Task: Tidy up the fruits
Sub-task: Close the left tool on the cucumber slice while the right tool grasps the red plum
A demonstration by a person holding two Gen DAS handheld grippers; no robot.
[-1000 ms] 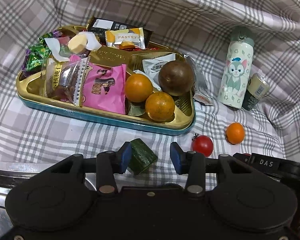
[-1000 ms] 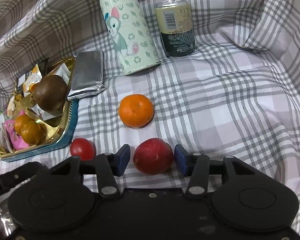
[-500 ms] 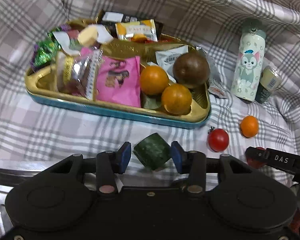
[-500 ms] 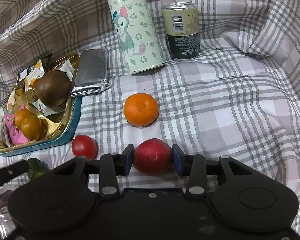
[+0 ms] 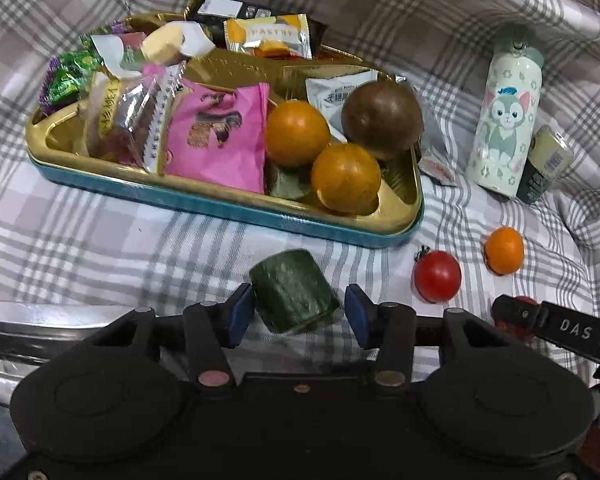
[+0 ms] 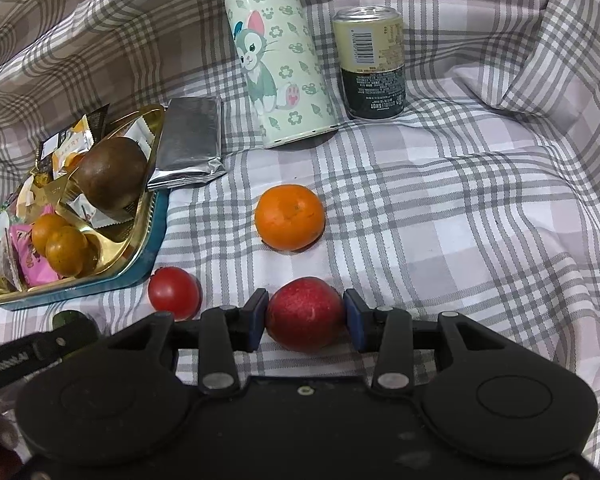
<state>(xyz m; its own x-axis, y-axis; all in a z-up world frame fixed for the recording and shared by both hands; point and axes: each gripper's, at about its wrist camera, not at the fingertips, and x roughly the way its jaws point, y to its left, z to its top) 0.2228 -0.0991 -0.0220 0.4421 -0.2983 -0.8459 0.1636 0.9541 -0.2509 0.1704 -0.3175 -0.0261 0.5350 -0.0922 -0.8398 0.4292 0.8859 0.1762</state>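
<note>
The red fruit (image 6: 305, 314) lay on the checked cloth (image 6: 460, 208), pinched between the blue pads of the right gripper (image 6: 305, 318), both pads pressing on its sides. Just ahead of it on the cloth sat the mandarin (image 6: 289, 216), and to its left, near the corner of the tin, the tomato (image 6: 174, 292).

In the left wrist view the cucumber piece (image 5: 294, 290) rested on the cloth between the fingers of the left gripper (image 5: 296, 312). Those jaws were closing from a wide spread: the left pad (image 5: 242, 312) stood right at the piece, whether touching I could not tell, while the right pad stood clear of it with cloth showing in the gap.

Beyond the cucumber piece lay the tin (image 5: 220, 204), gold inside and teal outside. Its right end held two oranges (image 5: 297, 133), touching each other, and a round brown fruit (image 5: 382, 120) behind them. The rest of the tin was filled with snack packets (image 5: 216, 132), a pink one beside the oranges. A silver packet (image 6: 190, 142) lay against the tin's far right corner, partly on the cloth.

Further right stood the cat bottle (image 6: 278, 64), upright on its base though it looked tilted through the lens, and just beside it the can (image 6: 372, 60), also upright. The cloth rose in folds behind and to the right of them.
</note>
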